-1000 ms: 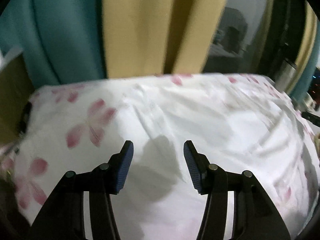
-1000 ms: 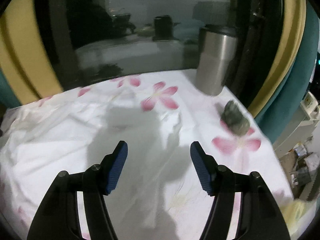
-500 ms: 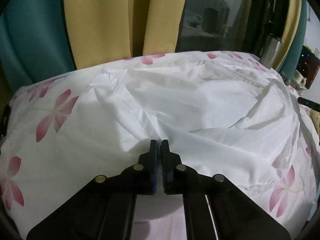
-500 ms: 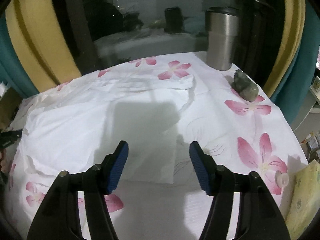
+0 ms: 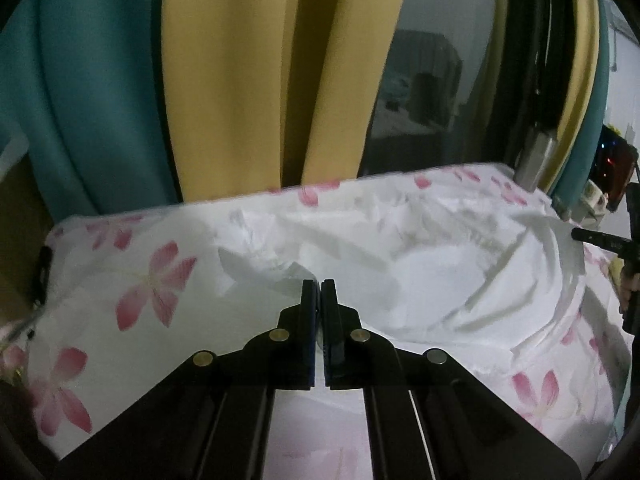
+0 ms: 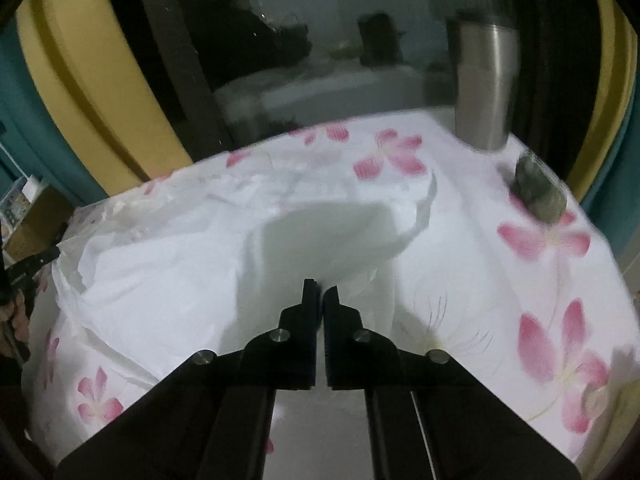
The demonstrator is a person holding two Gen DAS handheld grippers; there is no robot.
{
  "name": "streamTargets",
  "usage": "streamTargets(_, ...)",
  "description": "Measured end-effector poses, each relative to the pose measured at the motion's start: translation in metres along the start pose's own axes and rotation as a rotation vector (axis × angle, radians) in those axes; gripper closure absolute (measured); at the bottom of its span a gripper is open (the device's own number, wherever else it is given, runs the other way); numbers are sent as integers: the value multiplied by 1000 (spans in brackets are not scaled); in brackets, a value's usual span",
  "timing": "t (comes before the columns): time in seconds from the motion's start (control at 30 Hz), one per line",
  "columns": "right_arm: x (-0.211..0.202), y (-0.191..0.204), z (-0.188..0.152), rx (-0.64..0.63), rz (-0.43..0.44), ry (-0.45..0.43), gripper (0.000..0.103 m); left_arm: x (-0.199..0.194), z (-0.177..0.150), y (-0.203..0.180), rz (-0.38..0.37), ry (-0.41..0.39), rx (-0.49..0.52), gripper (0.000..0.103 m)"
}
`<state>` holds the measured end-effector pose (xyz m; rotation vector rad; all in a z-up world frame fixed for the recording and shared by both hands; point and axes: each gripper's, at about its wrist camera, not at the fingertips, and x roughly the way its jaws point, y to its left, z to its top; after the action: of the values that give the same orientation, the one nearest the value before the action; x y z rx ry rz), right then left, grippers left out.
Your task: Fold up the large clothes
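Right wrist view: right claw (image 6: 319, 290), open before, now pinches white garment (image 6: 168, 272).

You have one white garment (image 5: 420, 264) lying on one flowered cloth (image 5: 144, 292). You hold two grippers, the left (image 5: 319, 285) and the right (image 6: 319, 290), each with two fingers. At the far right stands one steel tumbler (image 6: 486, 88), with one small grey lump (image 6: 538, 192) near it. Behind hang two yellow curtains (image 5: 224, 80) and two teal ones (image 5: 88, 92).
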<state>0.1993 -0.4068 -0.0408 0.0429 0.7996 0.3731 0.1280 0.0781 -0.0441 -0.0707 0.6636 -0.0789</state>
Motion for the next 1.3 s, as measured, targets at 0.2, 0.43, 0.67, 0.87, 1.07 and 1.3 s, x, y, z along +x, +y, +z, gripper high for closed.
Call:
streamTargets(0.2, -7, 8, 36, -36, 21, -62, 101, 1, 32, 8, 35, -81, -8, 101)
streamTargets(0.43, 7, 5, 83, -66, 21, -89, 101, 14, 69, 28, 105, -150, -23, 101)
streamTargets(0.67, 34, -7, 106, -12, 84, -64, 101, 45, 90, 52, 150, -155, -56, 101)
streamTargets(0.87, 64, -10, 98, -17, 61, 37, 100, 82, 93, 65, 187, -129, -67, 101)
streamTargets(1.07, 78, -29, 85, 10, -39, 96, 43, 114, 89, 87, 243, -81, -126, 101)
streamTargets(1.3, 67, -41, 91, -18, -61, 80, 34, 118, 81, 102, 277, -54, -160, 101)
